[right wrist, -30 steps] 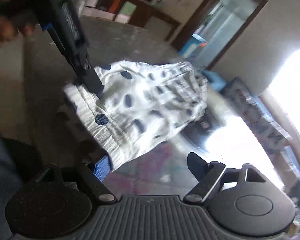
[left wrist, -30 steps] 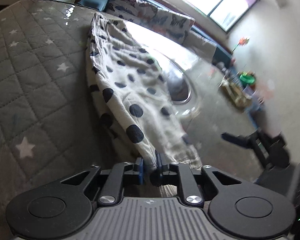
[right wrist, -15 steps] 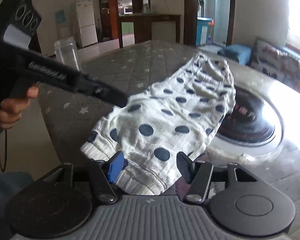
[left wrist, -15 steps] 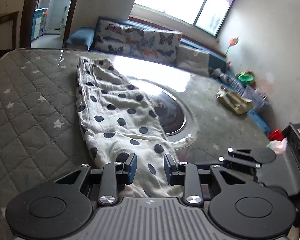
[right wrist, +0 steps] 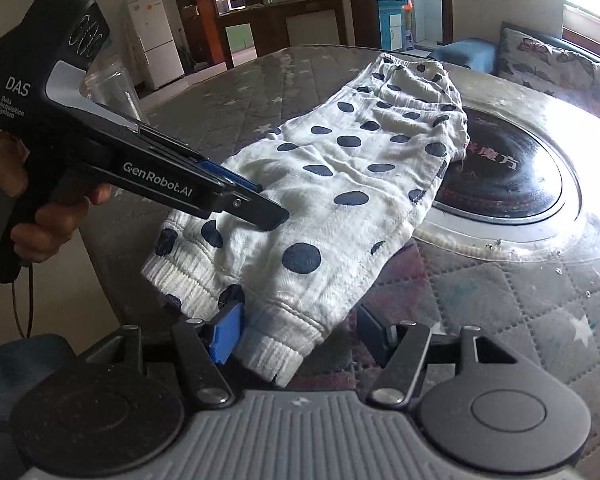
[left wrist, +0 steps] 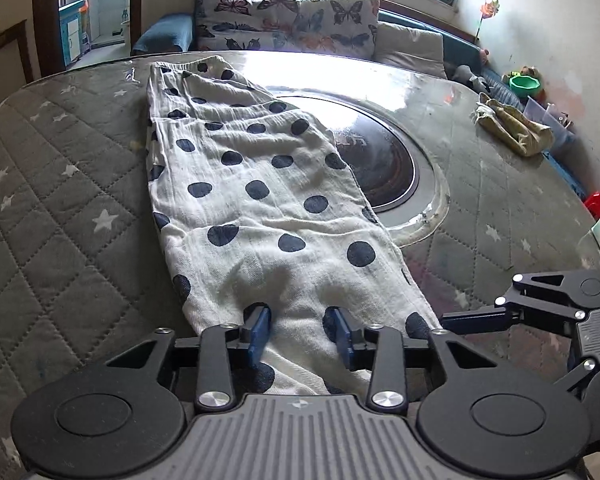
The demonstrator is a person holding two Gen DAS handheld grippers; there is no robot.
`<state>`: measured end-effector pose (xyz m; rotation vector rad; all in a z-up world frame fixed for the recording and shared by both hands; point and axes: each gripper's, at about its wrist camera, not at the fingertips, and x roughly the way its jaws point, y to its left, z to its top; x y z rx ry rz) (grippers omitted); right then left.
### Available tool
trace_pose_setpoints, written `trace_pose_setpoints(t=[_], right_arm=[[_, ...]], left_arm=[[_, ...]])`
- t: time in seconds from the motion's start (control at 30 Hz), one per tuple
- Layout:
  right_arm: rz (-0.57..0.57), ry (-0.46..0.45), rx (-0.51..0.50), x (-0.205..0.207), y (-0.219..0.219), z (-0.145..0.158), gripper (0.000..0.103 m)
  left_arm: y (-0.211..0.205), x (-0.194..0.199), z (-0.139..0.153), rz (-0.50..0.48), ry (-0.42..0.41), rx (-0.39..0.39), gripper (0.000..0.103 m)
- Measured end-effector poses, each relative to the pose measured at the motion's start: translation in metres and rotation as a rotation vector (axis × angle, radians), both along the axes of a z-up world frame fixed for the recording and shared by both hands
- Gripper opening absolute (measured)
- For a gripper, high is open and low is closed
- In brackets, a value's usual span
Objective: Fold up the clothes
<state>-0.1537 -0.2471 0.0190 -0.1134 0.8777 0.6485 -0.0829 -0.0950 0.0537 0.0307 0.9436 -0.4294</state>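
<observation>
White trousers with dark blue dots (left wrist: 260, 184) lie lengthwise on the round quilted table (left wrist: 60, 184), folded leg on leg, cuffs at the near edge. They also show in the right wrist view (right wrist: 340, 184). My left gripper (left wrist: 302, 334) is open, its fingers over the cuff end, holding nothing. My right gripper (right wrist: 300, 332) is open, straddling the ribbed cuff (right wrist: 276, 352). The left gripper also appears in the right wrist view (right wrist: 260, 212), and the right gripper in the left wrist view (left wrist: 480, 316).
A round glass turntable (left wrist: 388, 152) sits mid-table under the trousers' right edge. An olive cloth (left wrist: 512, 124) lies at the far right. A sofa with butterfly cushions (left wrist: 288, 24) stands behind the table. A clear jar (right wrist: 108, 84) stands at the table's left edge.
The left gripper let go of the trousers and opened; the trousers, held up a second ago, now lie flat on the table. Both grippers settled over the cuff end.
</observation>
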Motion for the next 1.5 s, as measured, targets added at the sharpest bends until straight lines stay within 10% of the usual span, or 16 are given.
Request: trace_pose_setpoints(t=[1.5], right_arm=[[-0.026,-0.143,-0.040,0.098,0.004,0.052,0.069]], left_arm=[[-0.010,0.003,0.000,-0.011,-0.043,0.106,0.076]])
